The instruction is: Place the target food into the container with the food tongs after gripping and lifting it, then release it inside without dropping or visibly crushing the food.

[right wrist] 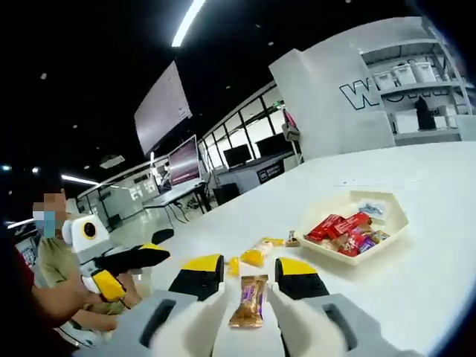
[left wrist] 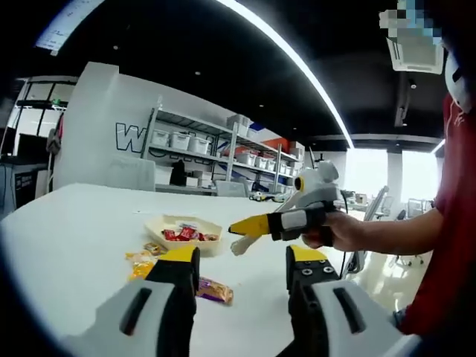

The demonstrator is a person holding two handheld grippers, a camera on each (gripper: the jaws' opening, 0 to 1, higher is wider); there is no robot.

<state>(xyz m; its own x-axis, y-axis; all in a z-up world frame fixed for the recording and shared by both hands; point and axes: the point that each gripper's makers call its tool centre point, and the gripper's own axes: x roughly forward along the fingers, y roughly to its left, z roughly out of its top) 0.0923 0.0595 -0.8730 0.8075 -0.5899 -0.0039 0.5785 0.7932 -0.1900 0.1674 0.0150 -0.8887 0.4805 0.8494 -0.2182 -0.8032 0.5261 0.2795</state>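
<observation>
Snack bar between open right claw jaws

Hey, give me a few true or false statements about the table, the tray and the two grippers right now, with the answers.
1. The tray holds red-wrapped snacks. True.
2. The tray is round. False: it has straight, angled sides.
3. A brown-and-purple wrapped snack lies on the white table in line with the gap between the right gripper jaws. True.
4. The right gripper is shut on that snack. False: its jaws stand apart and the snack lies on the table.
5. Several wrapped snacks lie on the table outside the tray. True, among them a yellow one.
6. The left gripper holds a snack. False: its jaws are open with nothing between them.
</observation>
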